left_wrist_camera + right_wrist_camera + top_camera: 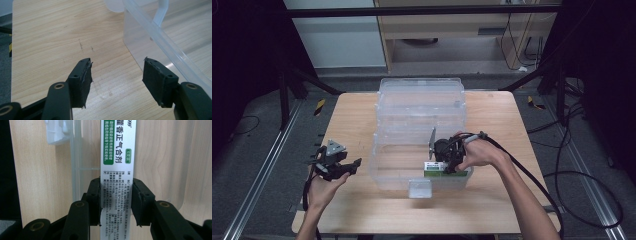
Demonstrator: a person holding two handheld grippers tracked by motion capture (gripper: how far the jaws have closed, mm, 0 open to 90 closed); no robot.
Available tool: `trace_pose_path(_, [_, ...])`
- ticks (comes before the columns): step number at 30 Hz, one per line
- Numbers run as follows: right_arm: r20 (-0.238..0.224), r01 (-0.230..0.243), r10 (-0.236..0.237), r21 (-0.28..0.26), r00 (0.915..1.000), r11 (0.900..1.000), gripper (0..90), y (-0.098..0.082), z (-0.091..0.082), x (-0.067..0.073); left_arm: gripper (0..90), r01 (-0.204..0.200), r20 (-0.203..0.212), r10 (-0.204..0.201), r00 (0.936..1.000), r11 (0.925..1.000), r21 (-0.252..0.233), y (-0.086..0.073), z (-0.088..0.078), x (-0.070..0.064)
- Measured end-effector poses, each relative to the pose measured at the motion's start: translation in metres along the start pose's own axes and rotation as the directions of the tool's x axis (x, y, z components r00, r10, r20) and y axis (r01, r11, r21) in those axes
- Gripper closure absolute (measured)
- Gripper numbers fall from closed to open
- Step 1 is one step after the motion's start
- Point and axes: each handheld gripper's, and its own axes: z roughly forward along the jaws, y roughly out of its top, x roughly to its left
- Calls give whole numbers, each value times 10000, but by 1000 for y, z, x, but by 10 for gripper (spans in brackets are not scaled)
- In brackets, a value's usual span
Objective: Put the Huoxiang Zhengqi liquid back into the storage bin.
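A long white medicine box (117, 150) with green labels and printed text runs between the jaws of my right gripper (116, 185), and both pads press on its sides. From above, that right gripper (443, 164) holds the box (435, 170) low inside the front right corner of a clear plastic bin (421, 84). My left gripper (356, 164) rests in a hand left of the bin, above the wooden table (357, 115). Its jaws stand wide apart with nothing between them; in its own view the left gripper (117, 68) points at bare wood beside the bin's wall (140, 32).
The bin's lid is swung back behind it, and a white latch (419, 189) sticks out from its front wall. Black cables trail off the table's right side onto the floor. Metal rails run along both sides of the table.
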Motion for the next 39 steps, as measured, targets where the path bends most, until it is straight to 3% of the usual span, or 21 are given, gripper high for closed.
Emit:
trace_pose_path(9, [14, -154, 154, 15, 9999, 9999, 626, -1, 5, 1, 392, 6, 5, -6, 10000, 10000, 8, 0, 0, 0])
trace_pose_path(15, [100, -252, 253, -53, 9996, 9997, 614, -3, -2, 0, 392, -41, 9, 41, 10000, 10000, 34, 0, 1, -1])
trace_pose_path(26, [555, -615, 677, -1062, 9962, 9924, 556, -11, -24, -1, 393, -2, -8, 2, 10000, 10000, -11, 0, 0, 0])
trace_pose_path(32, [854, -947, 1127, -1912, 9900, 9770, 522, -18, -40, 0, 395, -8, 7, 8, 10000, 10000, -46, 1, -2, 0])
trace_pose_path(37, [1027, -1319, 1655, -2751, 9808, 9523, 504, -25, -54, 3, 397, -16, 16, 16, 10000, 10000, -73, 1, -2, 0])
trace_pose_path(39, [1037, -1376, 1737, -2877, 9793, 9478, 499, -28, -57, 4, 398, -25, 21, 25, 10000, 10000, -75, 1, -2, 0])
